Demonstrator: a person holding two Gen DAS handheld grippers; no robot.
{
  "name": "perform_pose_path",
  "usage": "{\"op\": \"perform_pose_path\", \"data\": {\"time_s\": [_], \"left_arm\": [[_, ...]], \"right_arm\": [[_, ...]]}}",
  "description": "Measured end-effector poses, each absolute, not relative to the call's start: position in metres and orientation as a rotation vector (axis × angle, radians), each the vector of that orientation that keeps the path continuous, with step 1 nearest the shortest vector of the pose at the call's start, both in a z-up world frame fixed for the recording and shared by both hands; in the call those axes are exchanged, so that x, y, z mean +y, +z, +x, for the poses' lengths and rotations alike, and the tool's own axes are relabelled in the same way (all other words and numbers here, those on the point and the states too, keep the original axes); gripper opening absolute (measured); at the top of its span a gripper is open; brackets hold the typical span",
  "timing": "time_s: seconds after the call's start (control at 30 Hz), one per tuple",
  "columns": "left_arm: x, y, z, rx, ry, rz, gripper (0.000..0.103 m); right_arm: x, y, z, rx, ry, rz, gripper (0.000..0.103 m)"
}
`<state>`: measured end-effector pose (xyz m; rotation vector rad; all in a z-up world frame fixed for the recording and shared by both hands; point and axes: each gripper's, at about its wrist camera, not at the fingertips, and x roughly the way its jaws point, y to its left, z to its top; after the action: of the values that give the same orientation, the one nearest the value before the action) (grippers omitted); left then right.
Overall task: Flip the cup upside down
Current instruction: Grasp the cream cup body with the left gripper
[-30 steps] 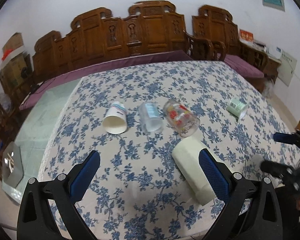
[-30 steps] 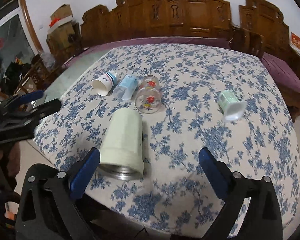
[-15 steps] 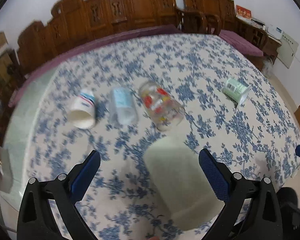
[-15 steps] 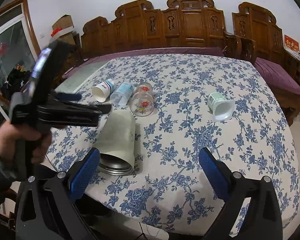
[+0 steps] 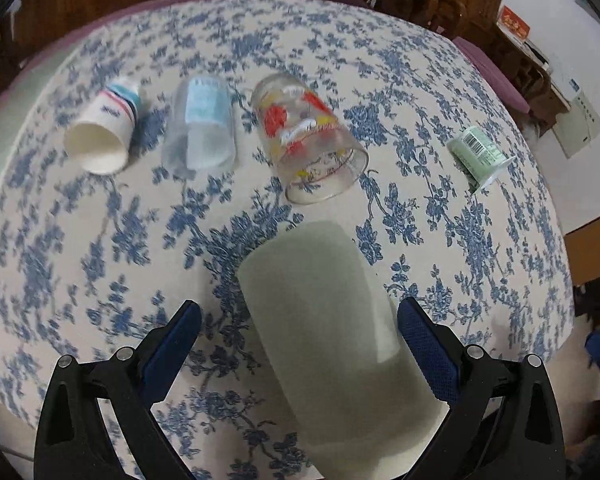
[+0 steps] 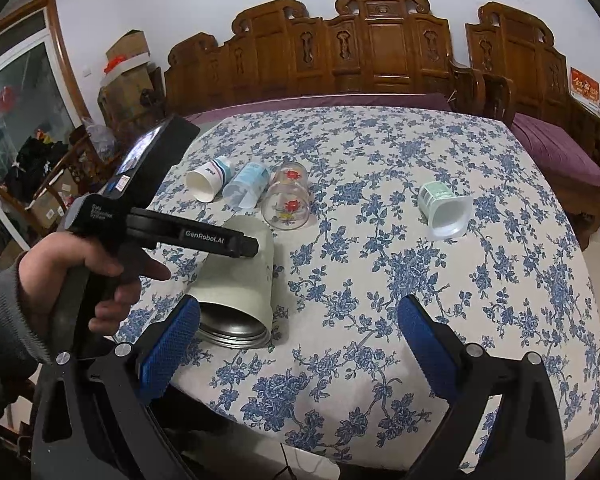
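Jaws of the left gripper (image 5: 299, 322) stand wide apart around the cream cup (image 5: 332, 320), lying on its side at lower centre on the floral worktop (image 5: 80, 240), without gripping it. Right wrist view: right gripper (image 6: 299, 322) gapes empty; cup (image 6: 236, 284) lies left of centre, its metal mouth facing the camera.

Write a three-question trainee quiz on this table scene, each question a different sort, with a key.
1. True or false: the cream mug stands upright.
2. How many cups lie on the tablecloth? A) three B) five C) seven
3. Fill in: the left gripper is open with the cream mug lying ____ its fingers.

Key: 1 false, it lies on its side; 2 B; 3 between.
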<state>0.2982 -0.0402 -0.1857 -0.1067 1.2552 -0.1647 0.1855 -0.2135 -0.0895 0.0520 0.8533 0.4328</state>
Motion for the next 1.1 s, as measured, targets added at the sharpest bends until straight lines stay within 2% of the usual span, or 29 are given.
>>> {"op": "perform_pose_path", "data": {"time_s": [0.57,0.6,0.67,0.73,0.87,1.1], "left_arm": [[-0.038,-0.219,0.318,1.387,-0.249,-0.292,0.095],[-0.037,-0.222,0.319,1.395,-0.253,-0.308,0.094],[-0.037,-0.224,0.319,1.401,-0.27,-0.337,0.085],[-0.037,-0.223,0.319,1.4,-0.267,-0.345,0.083],[-0.037,-0.21,0.317,1.367,-0.278,-0.32,0.069],[-0.045,-0.165,0.3,1.204,-0.289,-0.149,0.068]], "right_arm": [[-0.217,-0.099,0.191,0.879,0.433,0.056,0.1],[-0.218,-0.099,0.191,0.879,0.432,0.058,0.1],[-0.218,-0.1,0.191,0.884,0.436,0.061,0.1],[-0.22,-0.1,0.191,0.882,0.434,0.065,0.1],[-0.222,-0.099,0.192,0.876,0.428,0.067,0.1],[-0.225,-0.096,0.193,0.862,0.418,0.07,0.1]]}}
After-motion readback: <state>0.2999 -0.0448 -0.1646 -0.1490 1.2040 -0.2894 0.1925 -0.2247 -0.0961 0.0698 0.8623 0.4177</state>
